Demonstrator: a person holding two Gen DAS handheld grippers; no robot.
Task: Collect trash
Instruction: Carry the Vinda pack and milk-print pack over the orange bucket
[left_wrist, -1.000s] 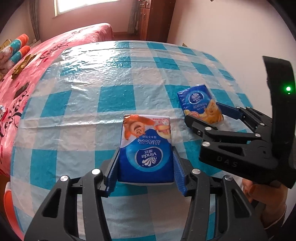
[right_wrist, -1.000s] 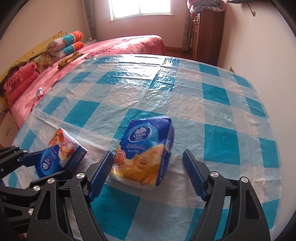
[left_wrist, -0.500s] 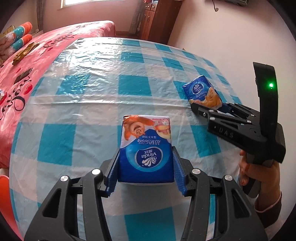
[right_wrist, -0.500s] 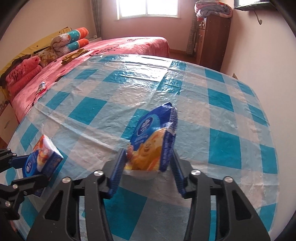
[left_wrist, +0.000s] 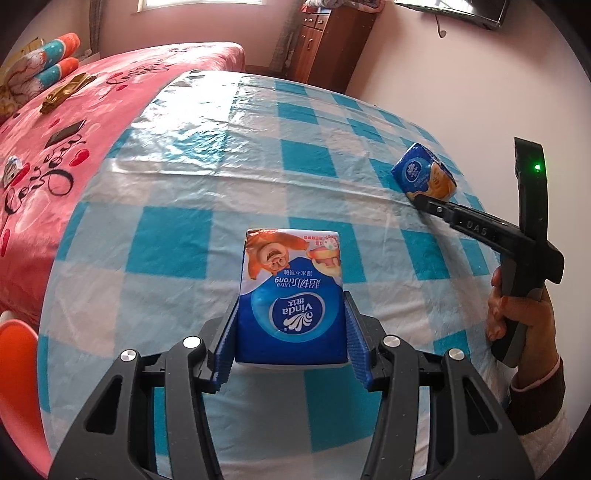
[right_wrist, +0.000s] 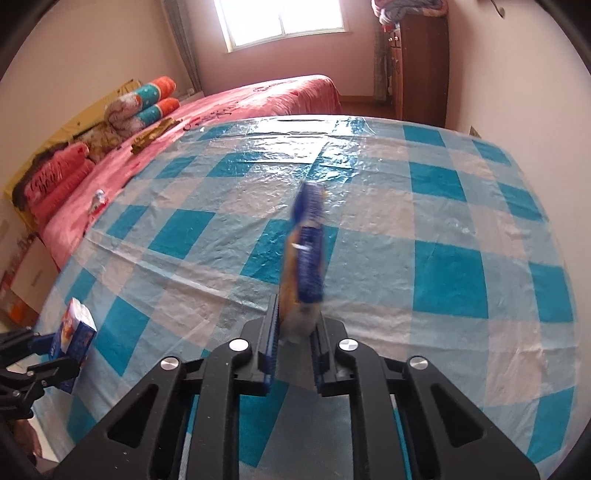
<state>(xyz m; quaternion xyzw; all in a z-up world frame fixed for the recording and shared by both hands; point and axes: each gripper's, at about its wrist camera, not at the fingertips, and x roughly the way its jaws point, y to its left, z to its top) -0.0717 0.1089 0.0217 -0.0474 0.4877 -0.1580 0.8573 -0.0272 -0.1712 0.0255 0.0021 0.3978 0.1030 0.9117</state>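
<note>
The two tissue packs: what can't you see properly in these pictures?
- Right pack: blurred and edge-on in the right wrist view; print unreadable.
- Left pack: the left gripper fingers hide its lower sides.
- Any trash bin: not in either view.

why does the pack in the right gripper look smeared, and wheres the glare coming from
Right wrist view: the flattened pack in the right gripper is motion-blurred; window light glares on the tablecloth. Left wrist view: the Vinda pack is sharp.
</note>
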